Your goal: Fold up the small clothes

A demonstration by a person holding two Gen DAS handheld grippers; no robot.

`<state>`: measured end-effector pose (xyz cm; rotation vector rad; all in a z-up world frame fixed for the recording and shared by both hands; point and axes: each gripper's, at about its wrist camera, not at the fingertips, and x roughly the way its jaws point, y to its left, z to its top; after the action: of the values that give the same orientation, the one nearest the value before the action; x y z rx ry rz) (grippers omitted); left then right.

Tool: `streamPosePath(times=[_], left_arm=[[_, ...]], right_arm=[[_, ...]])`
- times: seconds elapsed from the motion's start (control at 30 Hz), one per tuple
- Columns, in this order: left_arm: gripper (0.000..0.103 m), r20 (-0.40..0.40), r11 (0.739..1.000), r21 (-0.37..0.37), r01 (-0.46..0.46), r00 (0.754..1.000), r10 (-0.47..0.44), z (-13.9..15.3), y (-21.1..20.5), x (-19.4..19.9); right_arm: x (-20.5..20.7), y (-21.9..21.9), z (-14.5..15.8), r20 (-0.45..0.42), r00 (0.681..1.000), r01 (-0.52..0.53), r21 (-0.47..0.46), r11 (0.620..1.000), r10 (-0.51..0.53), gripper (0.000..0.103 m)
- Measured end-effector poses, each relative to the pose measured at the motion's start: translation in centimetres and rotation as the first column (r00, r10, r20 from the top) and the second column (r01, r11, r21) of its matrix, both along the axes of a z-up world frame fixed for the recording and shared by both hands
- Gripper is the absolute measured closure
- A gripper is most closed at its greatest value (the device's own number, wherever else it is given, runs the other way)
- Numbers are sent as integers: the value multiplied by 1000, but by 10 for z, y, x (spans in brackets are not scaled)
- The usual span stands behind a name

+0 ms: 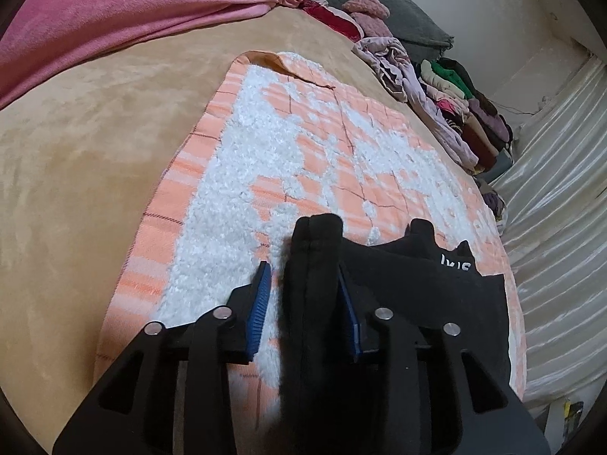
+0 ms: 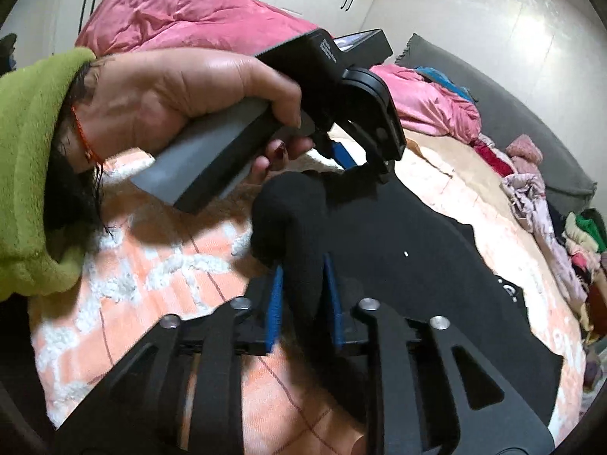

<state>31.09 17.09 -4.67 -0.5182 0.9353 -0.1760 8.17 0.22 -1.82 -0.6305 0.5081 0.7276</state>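
A black garment (image 1: 425,295) with white lettering lies on an orange-and-white towel (image 1: 265,144) on the bed. My left gripper (image 1: 303,269) has a bunched fold of the black cloth between its blue pads; a gap shows beside the left pad. My right gripper (image 2: 301,265) is shut on another bunched edge of the black garment (image 2: 398,265) and lifts it above the towel (image 2: 151,273). The left gripper (image 2: 353,159), held in a hand, shows in the right wrist view just beyond, at the garment's far edge.
A tan blanket (image 1: 95,151) covers the bed. A pink duvet (image 1: 132,7) lies at the far end. A row of piled clothes (image 1: 455,106) runs along the bed's right edge by a grey pillow (image 1: 398,19). A white sheet (image 1: 561,189) hangs at the right.
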Motion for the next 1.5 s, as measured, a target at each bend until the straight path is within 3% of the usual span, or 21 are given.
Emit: streamPosePath(times=[0.23,0.53,0.57,0.6,0.63,0.7,0.73,1.0,1.37,1.5], left_arm=[[61,-9,1000,8,2,1000,-2,5,0,-9],[53,-14,1000,23,12,1000,-12,5,-6,-10],[53,-14,1000,27,13,1000,-13,5,-7,-10],[52,-14,999,32,13,1000,-13,5,-8,-10],[52,-13,999,34,14,1000,-14,5,-8,-11],[52,-12,999,41,18,1000,-18,6,-10,-11],[52,-12,999,41,22,1000,-21,6,-11,-11],[50,-10,998,26,53,999,-53,9,-22,-12],[48,-16,995,31,97,995,-97,6,-43,-15],[60,-13,994,10,105,994,-105,8,-45,-17]], right_arm=[[-14,-5,-13,110,994,11,-134,991,4,55],[4,12,-27,183,983,53,-216,975,-13,54],[6,12,-26,185,983,60,-210,976,-21,55],[8,13,-25,183,983,62,-200,978,-24,64],[8,13,-25,182,983,57,-195,979,-21,81],[5,11,-23,196,980,50,-176,983,-15,95],[3,8,-19,209,978,52,-155,986,-18,97],[8,-28,14,176,980,80,68,994,-91,99],[5,-31,14,163,981,87,95,992,-102,99],[6,-35,15,157,981,93,110,990,-109,99]])
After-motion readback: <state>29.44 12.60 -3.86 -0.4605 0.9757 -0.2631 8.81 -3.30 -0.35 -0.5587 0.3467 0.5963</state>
